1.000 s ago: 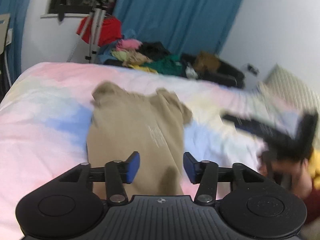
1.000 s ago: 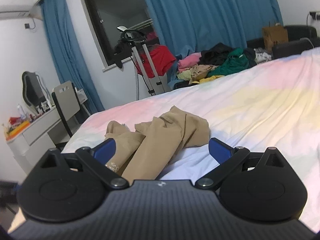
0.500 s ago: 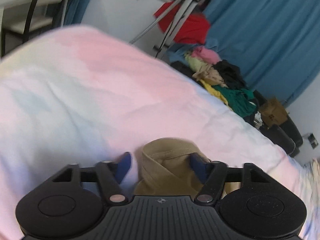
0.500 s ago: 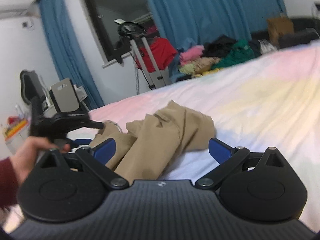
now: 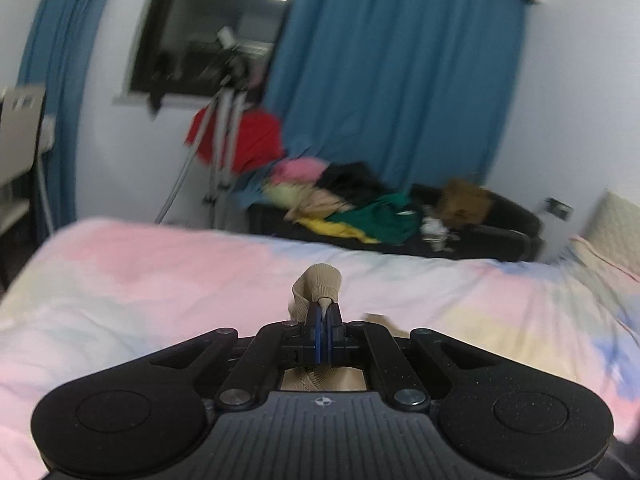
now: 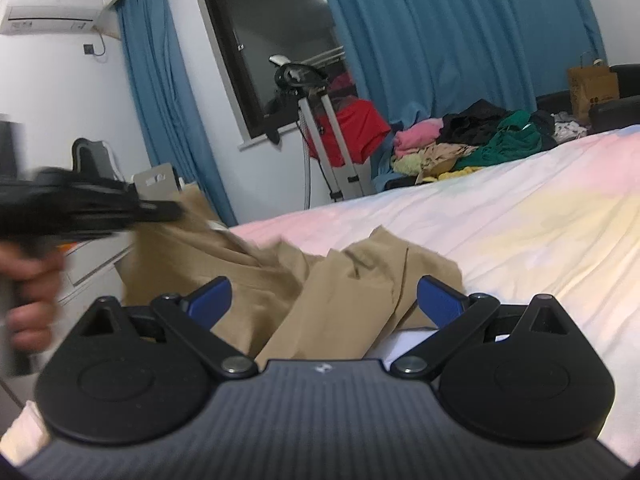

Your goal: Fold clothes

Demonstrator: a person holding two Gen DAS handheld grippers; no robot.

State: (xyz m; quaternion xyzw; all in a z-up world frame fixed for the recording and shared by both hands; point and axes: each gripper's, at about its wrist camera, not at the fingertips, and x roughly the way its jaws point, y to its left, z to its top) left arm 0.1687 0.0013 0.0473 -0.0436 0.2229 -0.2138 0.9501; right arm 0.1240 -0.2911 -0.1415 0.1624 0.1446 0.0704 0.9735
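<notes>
A tan garment (image 6: 320, 280) lies crumpled on the pastel bedspread (image 6: 520, 216). In the left wrist view my left gripper (image 5: 322, 312) is shut on a ribbed tan edge of the garment (image 5: 316, 284), which sticks up past the blue pads. The right wrist view shows that left gripper (image 6: 172, 212), blurred, lifting one end of the cloth at the far left, with a hand (image 6: 28, 288) on its handle. My right gripper (image 6: 324, 300) hovers open just above the near part of the garment, nothing between its fingers.
Beyond the bed a heap of mixed clothes (image 6: 480, 140) covers a dark couch, with a brown paper bag (image 6: 592, 88) at its right end. A metal stand draped in red cloth (image 6: 348, 128) stands by the window. A white desk (image 6: 100, 260) and chair (image 6: 156, 182) sit left.
My left gripper went from open over the garment to shut on its ribbed edge and rose, pulling that end of the cloth up. My right gripper stayed open in place.
</notes>
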